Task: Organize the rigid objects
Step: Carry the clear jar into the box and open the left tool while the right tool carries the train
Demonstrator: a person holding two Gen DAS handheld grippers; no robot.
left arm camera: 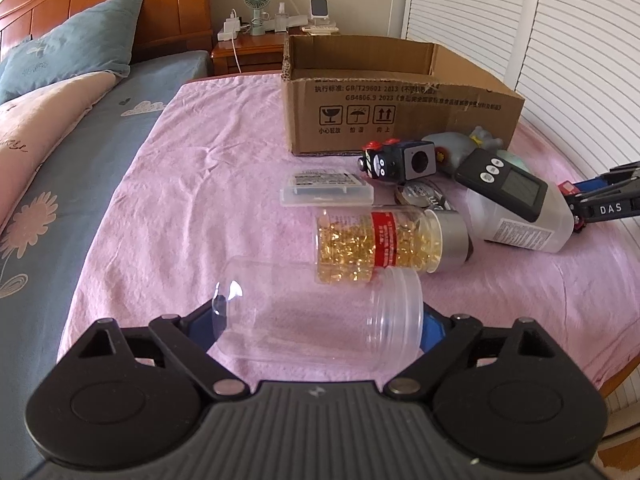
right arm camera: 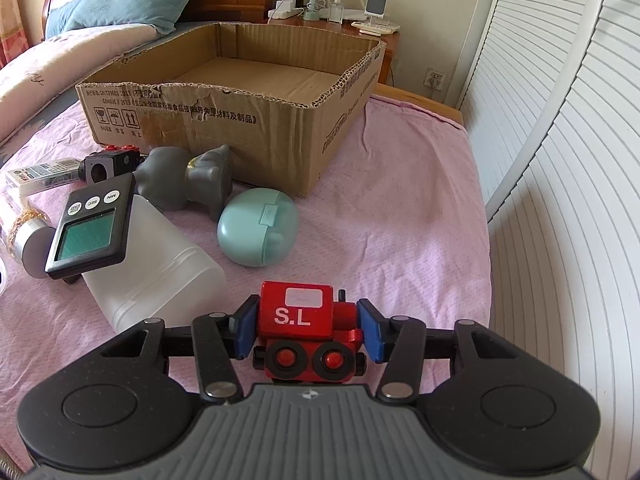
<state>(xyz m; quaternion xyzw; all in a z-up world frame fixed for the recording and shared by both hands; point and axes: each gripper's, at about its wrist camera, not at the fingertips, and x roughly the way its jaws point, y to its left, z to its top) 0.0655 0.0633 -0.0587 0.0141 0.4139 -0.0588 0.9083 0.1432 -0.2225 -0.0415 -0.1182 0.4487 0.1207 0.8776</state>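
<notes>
- Bedroom setting: a pink blanket (left arm camera: 200,184) covers the end of a bed, with a blue pillow (left arm camera: 76,46), a wooden headboard, a nightstand holding a small green fan (left arm camera: 256,4), and white slatted doors at the right.
- Left wrist view: the left claw (left arm camera: 320,330) straddles a clear empty jar (left arm camera: 320,320) that lies on its side on the blanket, its threaded mouth to the right. Blue pads sit at both ends of the jar, but whether they press on it cannot be told.
- Just beyond the jar lies a capsule bottle (left arm camera: 388,244) filled with golden capsules, with a red label and silver cap, touching the jar's rim.
- Further on are a flat clear case (left arm camera: 326,190), a black cube toy (left arm camera: 396,160), a black timer (left arm camera: 504,184) resting on a white plastic bottle (left arm camera: 520,224), and an open cardboard box (left arm camera: 400,92).
- At the right edge the other claw's black arm shows.
- Right wrist view: the right claw (right arm camera: 307,330) is clenched on a red toy train (right arm camera: 306,332) marked "S.L", blue pads pressed to both sides, near the blanket's front.
- Beyond it lie the white plastic bottle with the timer on top, a mint green case (right arm camera: 258,228), a grey figurine (right arm camera: 188,178) against the box, and the box standing empty.
</notes>
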